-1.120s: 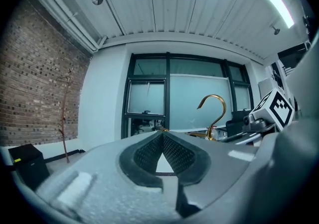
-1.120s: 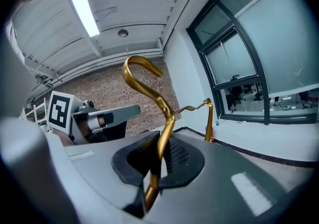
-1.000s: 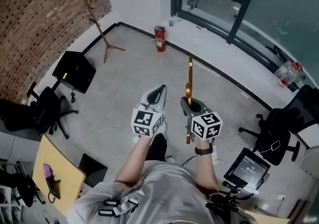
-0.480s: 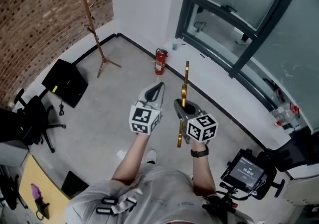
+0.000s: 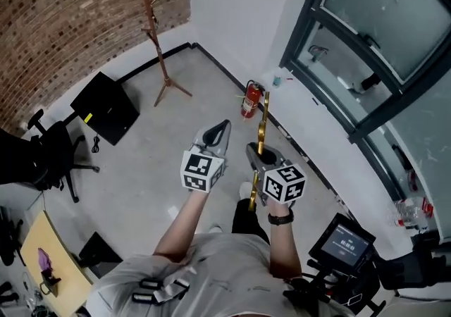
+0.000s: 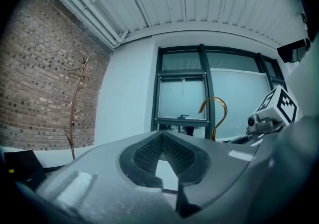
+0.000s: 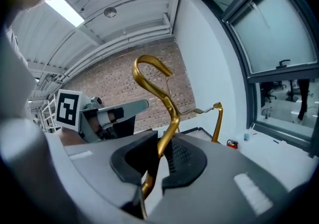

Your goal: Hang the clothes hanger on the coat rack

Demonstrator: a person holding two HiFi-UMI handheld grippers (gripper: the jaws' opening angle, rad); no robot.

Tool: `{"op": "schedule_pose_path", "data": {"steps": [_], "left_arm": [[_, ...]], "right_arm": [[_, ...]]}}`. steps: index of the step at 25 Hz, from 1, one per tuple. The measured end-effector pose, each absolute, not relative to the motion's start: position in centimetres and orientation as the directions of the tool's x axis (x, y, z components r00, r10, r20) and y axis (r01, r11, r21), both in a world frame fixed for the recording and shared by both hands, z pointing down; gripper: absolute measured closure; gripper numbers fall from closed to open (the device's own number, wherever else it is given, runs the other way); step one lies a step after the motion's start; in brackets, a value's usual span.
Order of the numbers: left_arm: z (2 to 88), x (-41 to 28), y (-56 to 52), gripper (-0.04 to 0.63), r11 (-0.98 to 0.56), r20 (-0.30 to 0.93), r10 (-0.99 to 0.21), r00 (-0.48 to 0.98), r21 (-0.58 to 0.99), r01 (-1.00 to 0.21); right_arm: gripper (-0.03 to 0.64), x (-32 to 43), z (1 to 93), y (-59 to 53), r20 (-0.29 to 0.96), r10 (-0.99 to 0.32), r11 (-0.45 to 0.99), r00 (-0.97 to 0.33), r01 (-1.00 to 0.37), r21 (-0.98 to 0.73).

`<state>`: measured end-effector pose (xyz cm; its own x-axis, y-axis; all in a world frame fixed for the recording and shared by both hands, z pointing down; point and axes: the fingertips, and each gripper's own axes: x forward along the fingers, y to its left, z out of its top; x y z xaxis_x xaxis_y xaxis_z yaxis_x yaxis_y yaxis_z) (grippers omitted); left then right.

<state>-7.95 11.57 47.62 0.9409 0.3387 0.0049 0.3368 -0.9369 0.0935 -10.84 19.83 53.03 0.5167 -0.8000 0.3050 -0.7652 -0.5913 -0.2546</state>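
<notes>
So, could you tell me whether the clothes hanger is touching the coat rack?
Apart. The head view shows the clothes hanger over open floor, the coat rack standing off by the brick wall.

The grey concrete floor [image 5: 151, 157] bears a wooden coat rack [image 5: 154, 27] on splayed feet near the brick wall, a black box [image 5: 104, 106] close by, a red fire extinguisher [image 5: 250, 99] under the window, and a black office chair [image 5: 46, 157] at left.
</notes>
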Motion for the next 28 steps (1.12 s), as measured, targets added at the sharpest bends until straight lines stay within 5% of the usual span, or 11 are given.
{"op": "schedule_pose_path", "data": {"steps": [15, 28], "left_arm": [[41.5, 20.4, 0.8, 0.594, -0.998, -0.014, 0.062, 0.998, 0.012, 0.063], [45.6, 26.3, -10.1, 0.594, -0.985, 0.042, -0.17, 0.985, 0.023, -0.171]], "right_arm": [[0.591, 21.4, 50.4, 7.8, 0.384, -0.824, -0.415, 0.416, -0.905, 0.09], [0.611, 28.5, 53.5, -1.2, 0.371, -0.915, -0.189, 0.162, -0.981, -0.037]]}}
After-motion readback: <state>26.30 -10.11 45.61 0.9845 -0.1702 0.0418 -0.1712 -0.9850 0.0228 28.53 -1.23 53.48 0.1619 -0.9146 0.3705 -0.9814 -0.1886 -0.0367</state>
